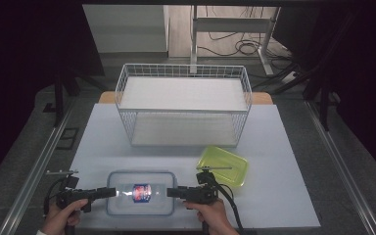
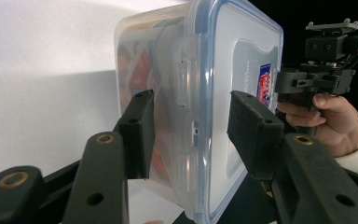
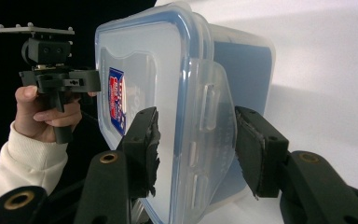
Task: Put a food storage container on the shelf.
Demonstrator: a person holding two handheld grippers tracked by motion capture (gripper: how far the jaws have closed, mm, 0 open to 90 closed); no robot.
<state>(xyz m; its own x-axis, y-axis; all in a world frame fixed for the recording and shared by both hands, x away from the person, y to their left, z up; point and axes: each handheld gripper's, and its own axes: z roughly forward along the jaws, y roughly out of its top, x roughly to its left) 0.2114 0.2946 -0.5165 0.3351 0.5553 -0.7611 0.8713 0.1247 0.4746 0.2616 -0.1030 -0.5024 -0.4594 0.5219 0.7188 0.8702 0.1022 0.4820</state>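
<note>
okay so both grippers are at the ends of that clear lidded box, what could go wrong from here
1. The left gripper and right gripper straddle the side latches of the clear box with gaps at the pads; closing on a latch flap rather than the wall might slip or pop it open.
2. A lift with uneven grip could tilt the box.
3. The yellow-green lid lies close beside the right gripper and might get knocked.

your left gripper (image 1: 108, 192): black, brass-ringed holes behind its pads | your right gripper (image 1: 172, 192): black, grey plate on top, cable trailing | your sleeve (image 3: 23, 158): cream knit
</note>
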